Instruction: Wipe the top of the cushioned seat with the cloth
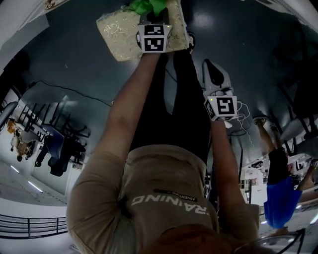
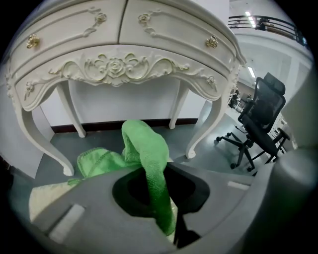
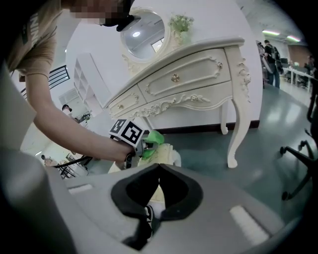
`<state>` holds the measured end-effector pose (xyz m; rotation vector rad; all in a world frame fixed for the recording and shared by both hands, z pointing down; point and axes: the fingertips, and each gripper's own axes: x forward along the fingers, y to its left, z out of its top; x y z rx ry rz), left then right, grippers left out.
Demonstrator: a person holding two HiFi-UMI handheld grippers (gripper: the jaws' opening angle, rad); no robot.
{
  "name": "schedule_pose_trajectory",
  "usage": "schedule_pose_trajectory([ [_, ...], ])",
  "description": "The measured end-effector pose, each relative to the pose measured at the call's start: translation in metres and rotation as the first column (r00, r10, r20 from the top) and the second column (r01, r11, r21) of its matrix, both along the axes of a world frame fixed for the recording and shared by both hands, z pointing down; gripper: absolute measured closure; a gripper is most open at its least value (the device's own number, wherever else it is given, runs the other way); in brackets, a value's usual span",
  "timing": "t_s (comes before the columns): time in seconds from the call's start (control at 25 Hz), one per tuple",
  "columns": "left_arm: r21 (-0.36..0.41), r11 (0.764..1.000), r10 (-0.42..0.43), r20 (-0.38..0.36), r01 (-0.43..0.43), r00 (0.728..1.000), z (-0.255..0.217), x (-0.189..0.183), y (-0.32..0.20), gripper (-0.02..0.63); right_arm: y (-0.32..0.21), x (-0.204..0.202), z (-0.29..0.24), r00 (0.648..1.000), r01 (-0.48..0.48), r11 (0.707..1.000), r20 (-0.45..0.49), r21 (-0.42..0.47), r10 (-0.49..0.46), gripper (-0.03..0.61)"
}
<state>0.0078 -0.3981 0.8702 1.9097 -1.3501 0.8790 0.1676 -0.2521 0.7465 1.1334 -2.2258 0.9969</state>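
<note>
My left gripper (image 1: pixel 152 20) is shut on a green cloth (image 1: pixel 149 6) and holds it over the cream cushioned seat (image 1: pixel 117 32) at the top of the head view. In the left gripper view the green cloth (image 2: pixel 146 149) runs up between the jaws and drapes forward; a strip of the seat (image 2: pixel 42 201) shows at lower left. My right gripper (image 1: pixel 214 74) hangs lower, to the right of the seat, shut with nothing in it. The right gripper view shows the left gripper (image 3: pixel 130 134), the green cloth (image 3: pixel 154 138) and the seat (image 3: pixel 169 154) ahead of its jaws.
An ornate white dressing table (image 2: pixel 119 64) stands just beyond the seat, its curved legs (image 2: pixel 203 129) close by. A black office chair (image 2: pixel 261 119) is off to the right. More chairs (image 1: pixel 54 149) and a person in blue (image 1: pixel 280 196) are farther away on the dark floor.
</note>
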Motion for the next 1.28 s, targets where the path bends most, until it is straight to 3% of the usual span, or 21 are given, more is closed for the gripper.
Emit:
schedule_pose_trajectory([
  [0.44,0.011,0.992,0.126,-0.15,-0.126,0.98,-0.031,0.12,-0.008,0.568,-0.006,0.043,0.005,0.999,0.038,0.999,-0.002,-0.003,-0.038,0.577],
  [0.64,0.075,0.983,0.181,-0.251,-0.168,0.951,-0.072,0.131,0.014,0.568,-0.012,0.035,-0.001,0.997,0.071,0.997,-0.012,0.024,-0.07,0.577],
  [0.8,0.132,0.987,0.131,-0.321,-0.093,0.938,-0.096,0.099,0.036,0.568,-0.008,0.015,0.0,0.995,0.099,0.994,-0.013,0.05,-0.098,0.577],
  [0.92,0.179,0.984,0.07,-0.345,-0.008,0.936,-0.114,0.056,0.06,0.568,0.01,-0.011,-0.001,0.991,0.131,0.99,-0.011,0.058,-0.13,0.577],
  [1.12,0.209,0.967,-0.081,-0.291,0.146,0.953,-0.142,-0.061,0.113,0.568,0.056,-0.076,-0.019,0.977,0.212,0.975,-0.016,0.07,-0.211,0.577],
  [1.28,0.211,0.943,-0.209,-0.229,0.258,0.951,-0.151,-0.165,0.155,0.568,0.082,-0.131,-0.032,0.966,0.257,0.963,-0.012,0.084,-0.257,0.577],
])
